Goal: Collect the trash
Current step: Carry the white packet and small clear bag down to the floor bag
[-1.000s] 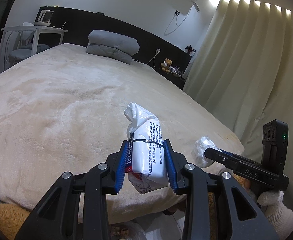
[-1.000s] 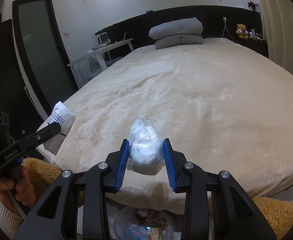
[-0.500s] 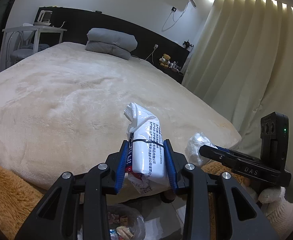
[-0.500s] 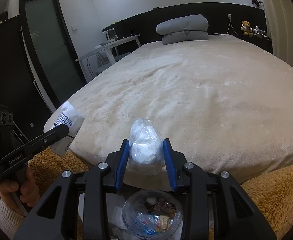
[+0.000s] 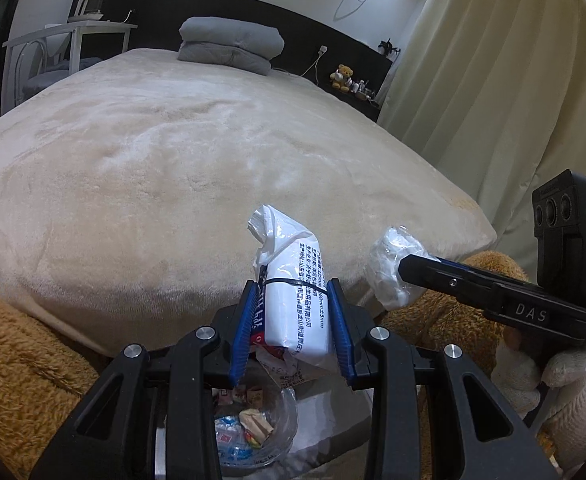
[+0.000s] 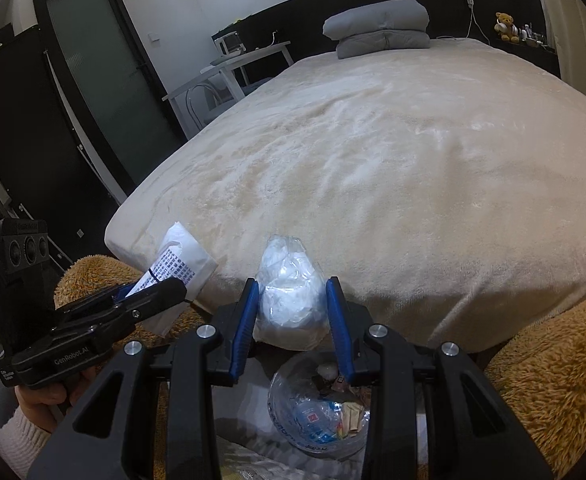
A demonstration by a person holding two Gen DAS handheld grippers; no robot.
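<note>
My left tongs (image 5: 293, 320) were clamped on a white printed wrapper (image 5: 297, 304), the blue pads (image 5: 245, 328) pressing its two sides; a thin black band ringed the wrapper at the level of the pad tips, and its crumpled upper end stood clear above them. My right tongs (image 6: 293, 320) were clamped in the same manner on a crumpled clear plastic bag (image 6: 291, 300) stuffed with white material, which bulged above and below the pads (image 6: 337, 328).

Both loads were held off the foot edge of the bed (image 5: 173, 160), which was covered by a cream plush blanket; neither load touched it. Directly beneath each pair of tongs, on the floor, stood the trash bag (image 6: 317, 412), a clear liner open at the top and already holding small wrappers and scraps. In the left wrist view the same bag (image 5: 253, 428) appeared between the finger arms, below the wrapper.

In the left wrist view my right tongs (image 5: 413, 268) entered from the right edge with the plastic bag (image 5: 389, 268) at their tip, my right hand (image 5: 553, 368) behind them in a white glove. In the right wrist view my left tongs (image 6: 161, 284) entered from the left edge with the wrapper (image 6: 177, 260), my left hand (image 6: 41, 400) on the grip.

Brown fleece (image 6: 553, 380) flanked the trash bag on both sides. A folded grey quilt (image 6: 381, 28) lay at the head of the bed, well apart from both tongs.
</note>
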